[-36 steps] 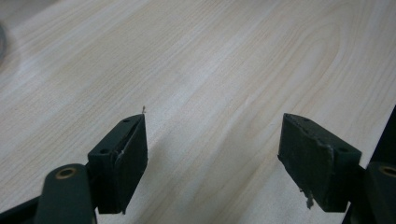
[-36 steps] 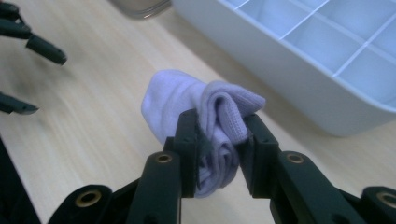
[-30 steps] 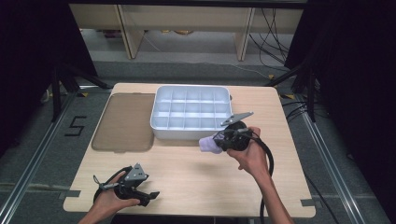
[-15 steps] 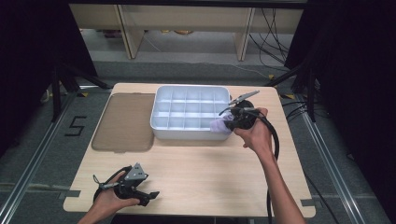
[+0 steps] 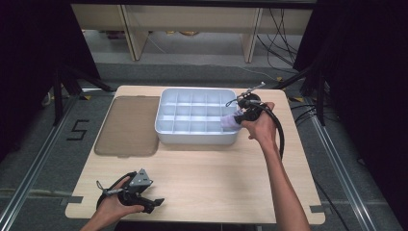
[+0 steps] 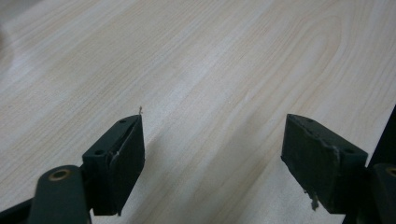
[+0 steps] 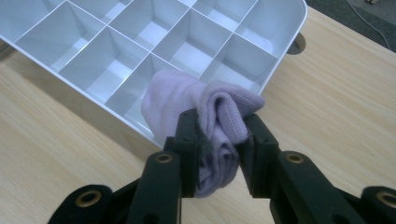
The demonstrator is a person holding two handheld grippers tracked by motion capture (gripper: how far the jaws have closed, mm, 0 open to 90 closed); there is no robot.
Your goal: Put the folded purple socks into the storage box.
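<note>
My right gripper [image 7: 219, 135] is shut on a rolled pale-purple sock [image 7: 205, 107], which it holds over the near right corner of a white compartment tray [image 7: 289, 46]. From above, the sock [image 5: 229, 121] hangs above the tray's [image 5: 195, 137] right-hand cells, with the right gripper [image 5: 240, 117] just beside the tray's right wall. Every cell I can see is bare. Near the table's front left edge rests my left gripper [image 5: 153, 204], also seen close up as the left gripper [image 6: 212, 158], jaws wide open over bare wood, nothing between them.
A flat brown lid [image 5: 127, 126] lies on the table left of the tray. The wooden table [image 5: 211, 178] stretches between the two hands. Shelving legs and cables stand beyond the far edge.
My right gripper has carried the sock away from me and to the right, from in front of the tray to above its right end. The left gripper has stayed put.
</note>
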